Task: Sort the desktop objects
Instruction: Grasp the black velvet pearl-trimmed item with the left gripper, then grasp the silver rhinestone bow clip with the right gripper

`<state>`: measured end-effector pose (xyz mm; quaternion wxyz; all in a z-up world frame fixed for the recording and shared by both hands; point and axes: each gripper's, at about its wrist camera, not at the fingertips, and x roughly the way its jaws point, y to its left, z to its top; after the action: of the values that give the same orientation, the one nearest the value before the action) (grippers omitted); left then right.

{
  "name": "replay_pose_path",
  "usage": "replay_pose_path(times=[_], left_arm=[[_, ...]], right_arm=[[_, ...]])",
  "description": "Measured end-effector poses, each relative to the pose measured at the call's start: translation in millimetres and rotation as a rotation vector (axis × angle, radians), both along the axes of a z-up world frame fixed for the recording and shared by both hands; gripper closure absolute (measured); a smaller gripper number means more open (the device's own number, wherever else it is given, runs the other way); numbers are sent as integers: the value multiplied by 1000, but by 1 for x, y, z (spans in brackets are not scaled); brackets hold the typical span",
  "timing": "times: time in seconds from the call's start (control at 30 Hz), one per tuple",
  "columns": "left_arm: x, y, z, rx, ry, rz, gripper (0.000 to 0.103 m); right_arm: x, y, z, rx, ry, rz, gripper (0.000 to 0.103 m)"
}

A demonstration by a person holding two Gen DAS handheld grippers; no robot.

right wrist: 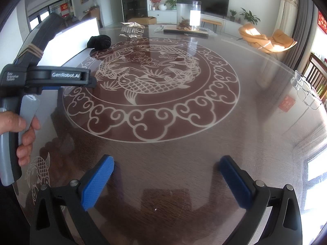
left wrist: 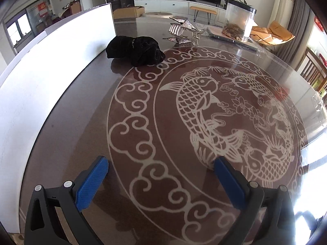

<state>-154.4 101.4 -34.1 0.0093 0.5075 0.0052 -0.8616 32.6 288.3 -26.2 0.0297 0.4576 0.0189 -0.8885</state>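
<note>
A crumpled black cloth (left wrist: pixel 134 50) lies on the glass table (left wrist: pixel 81 122) by a white board, far ahead of my left gripper (left wrist: pixel 161 164). That gripper is open, blue pads wide apart, nothing between them. Behind the cloth stands a shiny silver folded ornament (left wrist: pixel 181 31). In the right wrist view the black cloth (right wrist: pixel 99 41) and the silver ornament (right wrist: pixel 132 29) sit at the far side. My right gripper (right wrist: pixel 166 161) is open and empty over bare glass near the front. Clear glasses (right wrist: pixel 304 89) rest at the table's right edge.
A white board (left wrist: pixel 51 61) stands upright along the left side. A clear jar (right wrist: pixel 189 15) with brown contents sits on a flat tray (right wrist: pixel 169 28) at the back. A hand (right wrist: pixel 24 134) holds the left tool's black body (right wrist: pixel 51 75) at the left. Chairs stand beyond the table.
</note>
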Motion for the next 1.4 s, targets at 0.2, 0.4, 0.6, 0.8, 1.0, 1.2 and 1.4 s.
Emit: replay_pose_path(times=[0.2,0.4,0.6,0.8,1.0,1.2,1.4], left_arm=[[-99,5,0,0,-26,99,0],[-153,-16,-1,-3,1,152,0],[-153,-36,2,-10,142,8,31],[-96,-54,6,18,171,-137,67],[-16,-90,7,20,172,-138,67],[9,-101,5,19,173,-122,67],[16,-105,4,38,175,-121,67]], right_arm=[[0,0,0,0,0,0,0],[0,0,0,0,0,0,0],[0,0,0,0,0,0,0],[0,2,2,-26,7,11,0],[-101,-23,24,-157,101,187,0],[-293,-94,37,-195,84,207,0],[-393,-122,8,-179,-69,5,4]])
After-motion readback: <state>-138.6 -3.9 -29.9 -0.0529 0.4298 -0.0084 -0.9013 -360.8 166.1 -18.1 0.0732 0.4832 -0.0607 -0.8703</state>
